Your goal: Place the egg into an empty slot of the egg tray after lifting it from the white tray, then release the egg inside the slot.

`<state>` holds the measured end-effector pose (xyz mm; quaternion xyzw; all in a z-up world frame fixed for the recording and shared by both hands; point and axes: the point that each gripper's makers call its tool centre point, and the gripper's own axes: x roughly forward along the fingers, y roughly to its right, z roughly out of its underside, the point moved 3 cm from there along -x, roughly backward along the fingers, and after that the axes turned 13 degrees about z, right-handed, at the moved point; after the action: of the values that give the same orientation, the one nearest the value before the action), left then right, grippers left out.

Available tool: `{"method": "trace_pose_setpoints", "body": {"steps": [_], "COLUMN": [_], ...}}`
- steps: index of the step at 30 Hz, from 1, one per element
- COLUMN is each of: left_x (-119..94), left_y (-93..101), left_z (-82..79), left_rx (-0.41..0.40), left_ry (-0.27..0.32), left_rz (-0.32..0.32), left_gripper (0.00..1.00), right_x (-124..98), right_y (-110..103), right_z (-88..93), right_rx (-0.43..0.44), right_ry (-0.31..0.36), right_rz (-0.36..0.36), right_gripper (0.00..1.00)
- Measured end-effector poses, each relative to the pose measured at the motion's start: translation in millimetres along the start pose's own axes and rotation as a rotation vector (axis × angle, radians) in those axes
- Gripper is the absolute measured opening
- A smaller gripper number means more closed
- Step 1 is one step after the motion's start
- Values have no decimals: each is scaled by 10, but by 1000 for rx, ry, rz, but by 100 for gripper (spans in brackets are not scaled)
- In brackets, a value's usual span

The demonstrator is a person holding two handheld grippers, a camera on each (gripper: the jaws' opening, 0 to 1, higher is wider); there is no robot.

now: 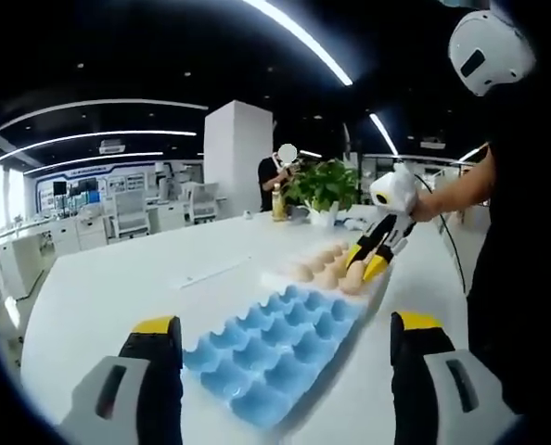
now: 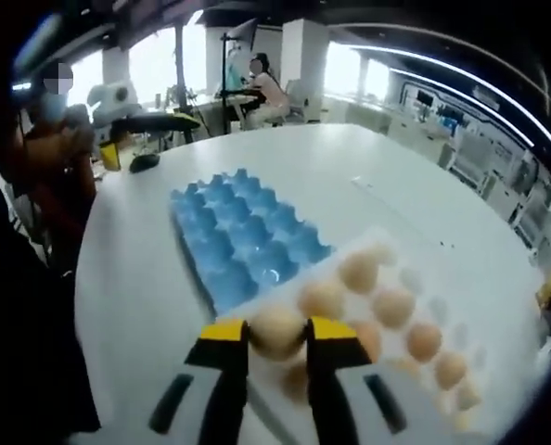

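White tabletop [image 1: 118,287] stretches broad and bare toward its far rounded edge, leaving open room on that side of the blue egg tray [image 1: 274,350]. That tray's long axis runs from the near table edge toward the white tray [image 2: 415,278], which lies just beside its far end and holds several eggs. The right gripper [image 2: 277,336] has its yellow-tipped jaws closed on an egg [image 2: 277,331] over the white tray's corner nearest the blue tray; the egg's own axis can't be told. The left gripper [image 1: 285,338] hovers near the blue tray's near end, jaws spread wide, holding nothing.
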<state>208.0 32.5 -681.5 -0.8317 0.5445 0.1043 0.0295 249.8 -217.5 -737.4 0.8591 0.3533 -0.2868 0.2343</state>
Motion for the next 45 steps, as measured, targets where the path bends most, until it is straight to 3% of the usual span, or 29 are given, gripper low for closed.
{"method": "trace_pose_setpoints", "body": {"steps": [21,45], "left_x": [-28,-82], "left_y": [-36,-54], "left_z": [32,71], "left_rx": [1,0], "left_ry": [3,21], "left_rz": [-6,-9], "left_gripper": [92,89], "right_x": [37,284], "right_y": [-126,-560], "right_z": [-145,-574], "right_rx": [-8,-41], "right_ry": [22,91], "right_rz": [-27,-123], "right_gripper": [23,24]}}
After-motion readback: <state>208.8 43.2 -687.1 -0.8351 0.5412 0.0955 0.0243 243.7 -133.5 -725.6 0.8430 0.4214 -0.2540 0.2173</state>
